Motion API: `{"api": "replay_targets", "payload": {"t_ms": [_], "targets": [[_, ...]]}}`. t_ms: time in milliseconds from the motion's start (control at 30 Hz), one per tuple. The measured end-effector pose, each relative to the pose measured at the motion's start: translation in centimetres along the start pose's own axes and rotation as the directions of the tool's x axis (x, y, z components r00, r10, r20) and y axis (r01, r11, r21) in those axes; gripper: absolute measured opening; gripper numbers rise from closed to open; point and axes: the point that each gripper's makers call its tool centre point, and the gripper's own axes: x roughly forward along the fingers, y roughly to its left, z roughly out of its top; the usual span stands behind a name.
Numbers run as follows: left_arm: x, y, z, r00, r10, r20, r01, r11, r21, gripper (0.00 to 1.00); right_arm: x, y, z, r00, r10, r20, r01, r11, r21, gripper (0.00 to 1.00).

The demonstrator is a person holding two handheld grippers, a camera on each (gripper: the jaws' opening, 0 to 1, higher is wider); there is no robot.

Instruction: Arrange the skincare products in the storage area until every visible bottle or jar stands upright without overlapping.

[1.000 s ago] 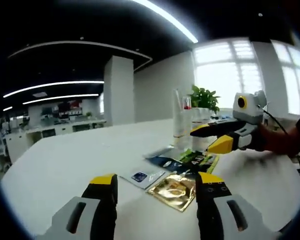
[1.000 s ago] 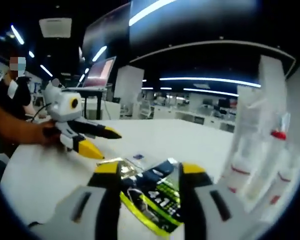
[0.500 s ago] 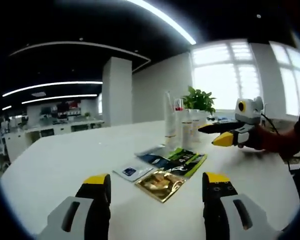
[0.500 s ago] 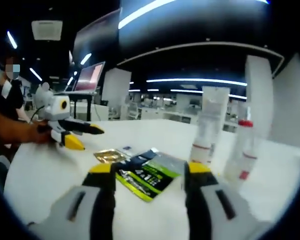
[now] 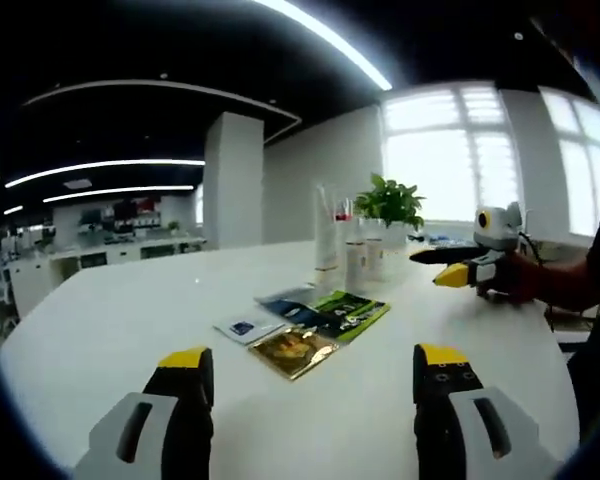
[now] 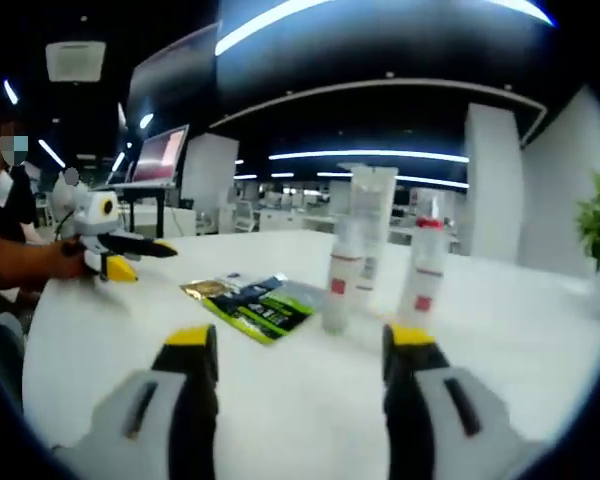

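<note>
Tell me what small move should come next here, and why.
Probably none beyond holding back: the tall tube and two bottles stand upright and apart on the table, and both the left gripper and right gripper are open and empty. The sachets lie flat beside them.

Each camera rides low over the white table (image 5: 100, 330), facing roughly toward the other from opposite sides. Both views share the flat sachets (image 5: 305, 322) (image 6: 252, 300) and upright bottles (image 5: 345, 235) (image 6: 380, 245), at middle distance.

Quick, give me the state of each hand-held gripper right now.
Left hand-held gripper: open, holding nothing, above the table.
Right hand-held gripper: open, holding nothing, facing the bottles.
</note>
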Motion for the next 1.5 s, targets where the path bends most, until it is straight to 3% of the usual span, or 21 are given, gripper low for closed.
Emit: {"api": "replay_targets", "payload": {"t_ms": [700,833,1233,1333,1500], "targets": [[-1.4,-2.3,-0.8,1.0,-0.001,-0.017,0.0,1.0,-0.024,0.94,-5.5,-1.3,-1.2,0.996,-0.081,-0.021,0.082,0.996,0.047,0.74],[-1.5,-2.5,-0.9,1.0,-0.006,-0.015,0.006,0.999,-0.032,1.0,-6.1,-1.4,-1.4,0.996,-0.085,-0.025,0.087,0.995,0.057,0.76],[-2.3,-2.9,-1.7,0.999,-0.02,-0.041,0.019,0.999,-0.03,0.99,-7.2,-1.4,-1.5,0.995,-0.086,-0.041,0.089,0.992,0.085,0.8],[-2.6,-3.1,-1.7,0.999,-0.032,-0.043,0.029,0.998,-0.064,1.0,-7.4,-1.4,-1.6,0.995,-0.084,-0.061,0.089,0.992,0.087,0.81],[-2.8,-3.4,-2.0,0.996,-0.03,-0.088,0.022,0.995,-0.093,1.0,-7.6,-1.5,-1.4,0.993,-0.065,-0.101,0.074,0.993,0.09,0.83]]}}
